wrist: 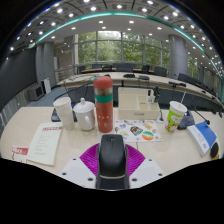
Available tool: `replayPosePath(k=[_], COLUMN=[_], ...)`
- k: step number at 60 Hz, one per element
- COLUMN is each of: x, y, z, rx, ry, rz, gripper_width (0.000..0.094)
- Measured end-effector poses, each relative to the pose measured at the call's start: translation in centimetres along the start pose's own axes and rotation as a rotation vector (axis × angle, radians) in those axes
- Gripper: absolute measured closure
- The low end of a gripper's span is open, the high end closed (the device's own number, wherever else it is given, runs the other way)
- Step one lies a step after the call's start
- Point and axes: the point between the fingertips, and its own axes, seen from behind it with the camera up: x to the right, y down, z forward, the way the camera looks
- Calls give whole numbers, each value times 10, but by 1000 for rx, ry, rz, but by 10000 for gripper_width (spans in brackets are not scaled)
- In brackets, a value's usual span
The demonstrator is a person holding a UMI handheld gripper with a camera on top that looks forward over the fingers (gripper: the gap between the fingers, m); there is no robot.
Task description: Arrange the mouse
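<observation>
Black mouse [112, 157], lower centre, gripped by the sides between gripper [112, 165] pads; light, rigid, probably slippery.

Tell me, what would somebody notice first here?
Probably the black mouse, sitting right between the hand-held gripper's purple pads on the table. Next comes the tall red bottle beyond it, with a white cup on one side and a colourful leaflet on the other.
</observation>
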Motion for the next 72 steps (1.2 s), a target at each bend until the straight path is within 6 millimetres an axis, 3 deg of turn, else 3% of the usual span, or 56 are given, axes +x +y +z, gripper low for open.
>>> replayPosePath(k=[2, 10, 13, 21, 25, 29, 32, 39, 45, 51, 62, 72], x=[7, 16, 17, 17, 16, 21, 24, 28, 17, -1, -31, -46], y=[16, 54, 62, 76, 74, 72, 62, 27, 5, -3, 25, 49], z=[15, 38, 42, 49, 46, 36, 23, -38, -110, -183, -307, -379], rx=[-25, -96, -112, -152, -148, -161, -146, -74, -39, -4, -8, -5], ry=[5, 4, 2, -13, -22, 1, 17, 70, 95, 95, 100, 110], rz=[0, 27, 35, 55, 46, 27, 19, -2, -6, -1, 1, 15], gripper_width=[616, 613, 609, 492, 376, 81, 94, 83, 80, 76, 79, 79])
